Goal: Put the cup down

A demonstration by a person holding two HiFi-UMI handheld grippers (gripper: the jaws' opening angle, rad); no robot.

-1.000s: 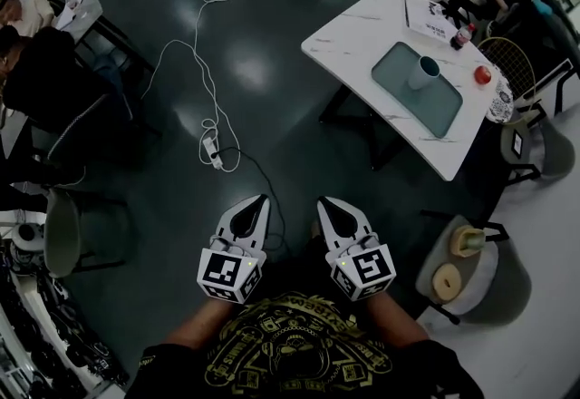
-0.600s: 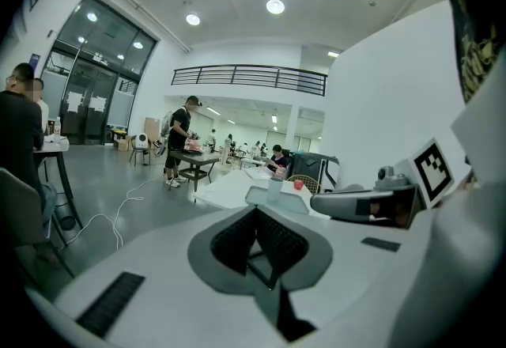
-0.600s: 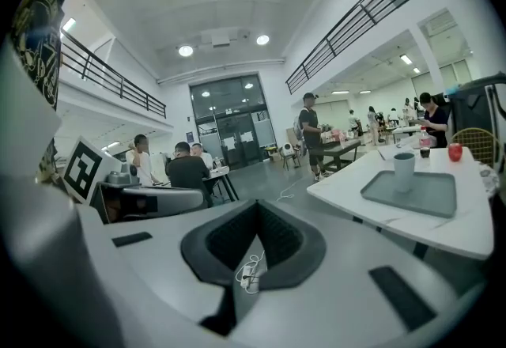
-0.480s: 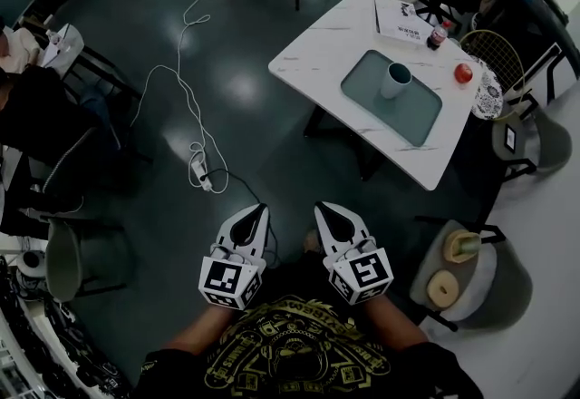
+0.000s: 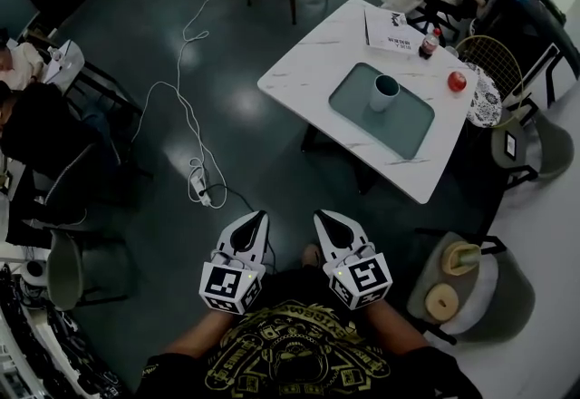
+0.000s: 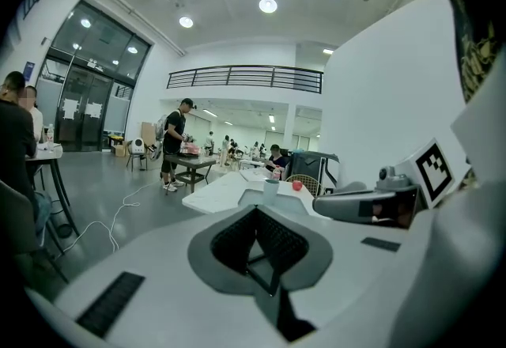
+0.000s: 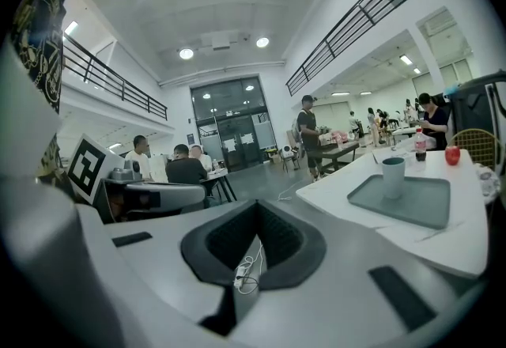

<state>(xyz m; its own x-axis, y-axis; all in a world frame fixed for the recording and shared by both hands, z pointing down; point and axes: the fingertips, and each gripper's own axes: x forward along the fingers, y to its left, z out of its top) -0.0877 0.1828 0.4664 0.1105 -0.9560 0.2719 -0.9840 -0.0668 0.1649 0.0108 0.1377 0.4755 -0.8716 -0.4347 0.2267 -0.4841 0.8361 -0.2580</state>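
Note:
A pale cup with a dark rim stands upright on a grey-green tray on the white marble table, far ahead and to the right of both grippers. The left gripper view shows the cup small and distant; in the right gripper view the cup stands on the tray. My left gripper and right gripper are held side by side close to my body over the dark floor. Both are shut and hold nothing.
On the table lie a red apple, a bottle and a printed sheet. A white cable with a power strip trails over the floor ahead at the left. A round stool stands at my right, and seated people at the left.
The table with the cup has slid left and nearer in the head view as I walk towards it. Both grippers keep their place before my body, still shut.

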